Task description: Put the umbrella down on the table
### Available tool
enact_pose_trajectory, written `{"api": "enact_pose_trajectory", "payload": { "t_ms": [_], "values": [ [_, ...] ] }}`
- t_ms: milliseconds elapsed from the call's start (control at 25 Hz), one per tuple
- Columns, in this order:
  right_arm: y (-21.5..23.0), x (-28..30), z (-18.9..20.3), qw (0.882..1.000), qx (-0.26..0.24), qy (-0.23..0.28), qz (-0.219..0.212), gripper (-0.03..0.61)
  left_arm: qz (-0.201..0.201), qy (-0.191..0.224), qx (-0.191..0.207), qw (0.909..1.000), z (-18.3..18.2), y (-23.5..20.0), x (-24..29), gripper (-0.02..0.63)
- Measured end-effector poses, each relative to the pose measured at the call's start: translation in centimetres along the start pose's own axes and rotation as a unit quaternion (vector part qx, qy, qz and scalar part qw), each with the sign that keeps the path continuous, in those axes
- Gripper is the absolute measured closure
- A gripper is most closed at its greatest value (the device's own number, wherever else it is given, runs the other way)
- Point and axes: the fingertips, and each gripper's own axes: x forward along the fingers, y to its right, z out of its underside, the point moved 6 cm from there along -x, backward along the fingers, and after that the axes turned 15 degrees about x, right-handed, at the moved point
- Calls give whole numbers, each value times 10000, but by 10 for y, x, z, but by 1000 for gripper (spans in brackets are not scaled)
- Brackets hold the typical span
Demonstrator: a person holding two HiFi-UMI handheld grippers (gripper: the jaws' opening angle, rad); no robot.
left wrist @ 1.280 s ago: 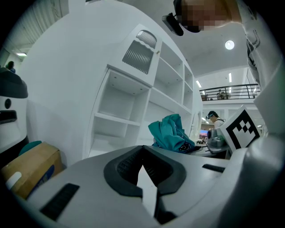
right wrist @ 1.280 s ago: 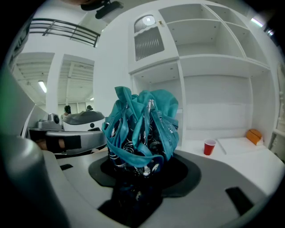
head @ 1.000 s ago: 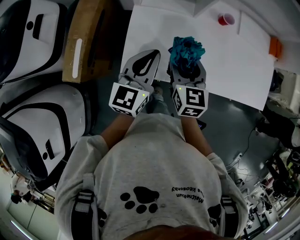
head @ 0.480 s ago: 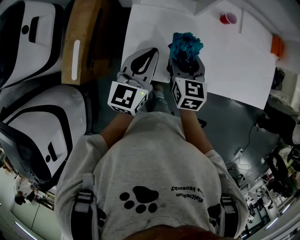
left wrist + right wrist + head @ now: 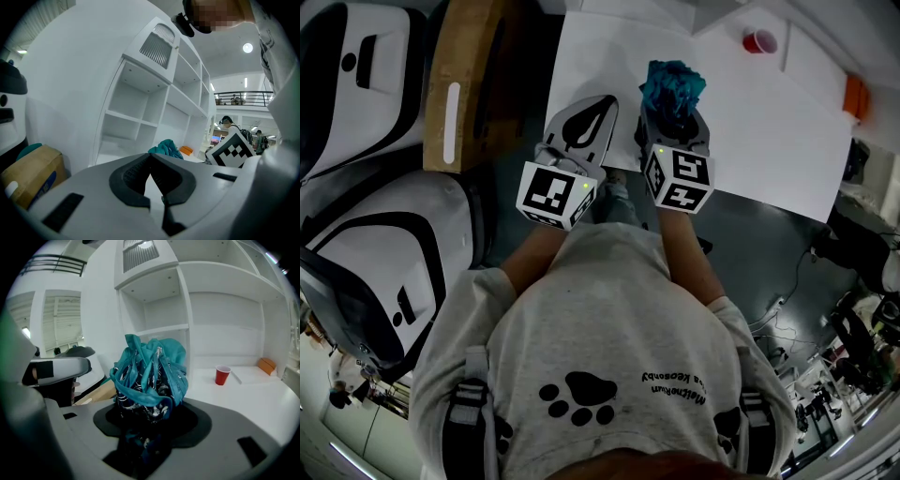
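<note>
A folded teal umbrella [image 5: 673, 86] with a dark patterned inside sticks out of my right gripper [image 5: 673, 117], which is shut on it over the near edge of the white table [image 5: 769, 131]. In the right gripper view the bunched umbrella [image 5: 150, 376] fills the space between the jaws of the right gripper [image 5: 150, 418]. My left gripper [image 5: 598, 108] hovers just to the left of it at the table's edge, its jaws meeting at the tips with nothing in them. The left gripper view shows the left gripper [image 5: 151, 157] with the umbrella [image 5: 165, 147] beyond it.
A red cup [image 5: 757, 40] stands at the table's far side and an orange object [image 5: 851, 94] at its right end. White shelves [image 5: 225, 310] rise behind the table. A cardboard box [image 5: 473, 80] and white machines [image 5: 384, 234] stand to the left.
My right gripper has carried the umbrella a little farther over the table. The left gripper has hardly shifted.
</note>
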Motion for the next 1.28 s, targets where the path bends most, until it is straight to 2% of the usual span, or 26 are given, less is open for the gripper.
{"api": "enact_pose_trajectory", "payload": {
  "t_ms": [640,1280],
  "values": [
    [19,37,3,9969,367,-633,285,319,27,-203,58,9998,17,-10,34,603],
    [37,60,22,9889,698,-1223,477,319,93,-386,-4,9992,27,-11,56,603]
  ]
}}
